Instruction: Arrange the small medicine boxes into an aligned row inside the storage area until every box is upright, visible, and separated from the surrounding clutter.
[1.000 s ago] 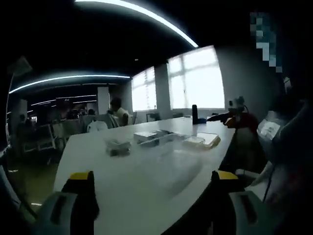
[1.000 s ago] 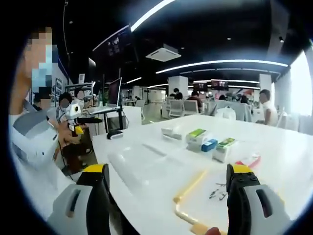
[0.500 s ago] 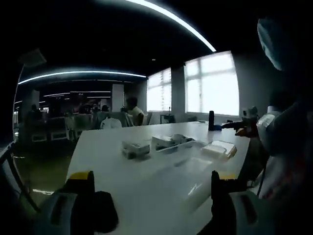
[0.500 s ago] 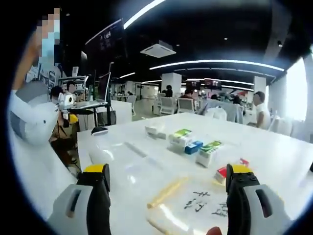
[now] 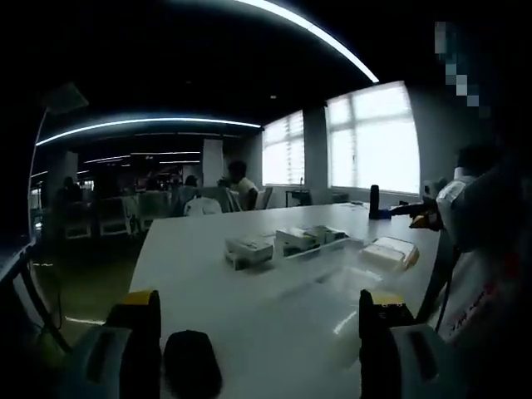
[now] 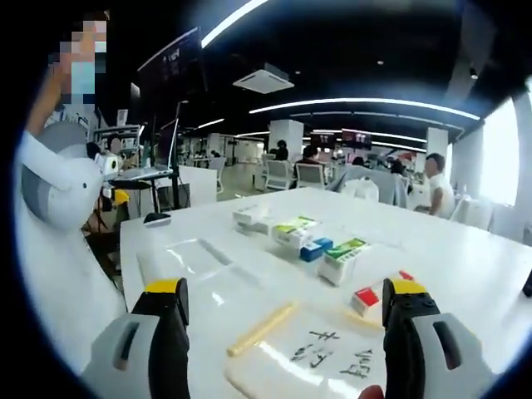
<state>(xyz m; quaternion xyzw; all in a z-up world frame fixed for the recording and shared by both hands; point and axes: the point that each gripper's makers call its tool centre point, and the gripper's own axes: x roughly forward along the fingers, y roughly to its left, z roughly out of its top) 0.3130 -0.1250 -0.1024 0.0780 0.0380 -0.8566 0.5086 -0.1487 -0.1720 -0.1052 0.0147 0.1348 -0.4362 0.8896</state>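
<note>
Both tongs, left (image 5: 258, 332) and right (image 6: 283, 324), hang released over the white table (image 6: 465, 266), holding nothing. The medicine boxes (image 6: 320, 245) sit clustered mid-table, beyond a clear tray (image 6: 187, 258) and a red box (image 6: 366, 298).

Dim light is blurring the medicine boxes (image 5: 283, 243); the right view's near edge is cropping a handwritten sheet (image 6: 316, 362).

Several small medicine boxes (image 6: 309, 242) sit clustered, unaligned, mid-table, green-topped, blue and white.
</note>
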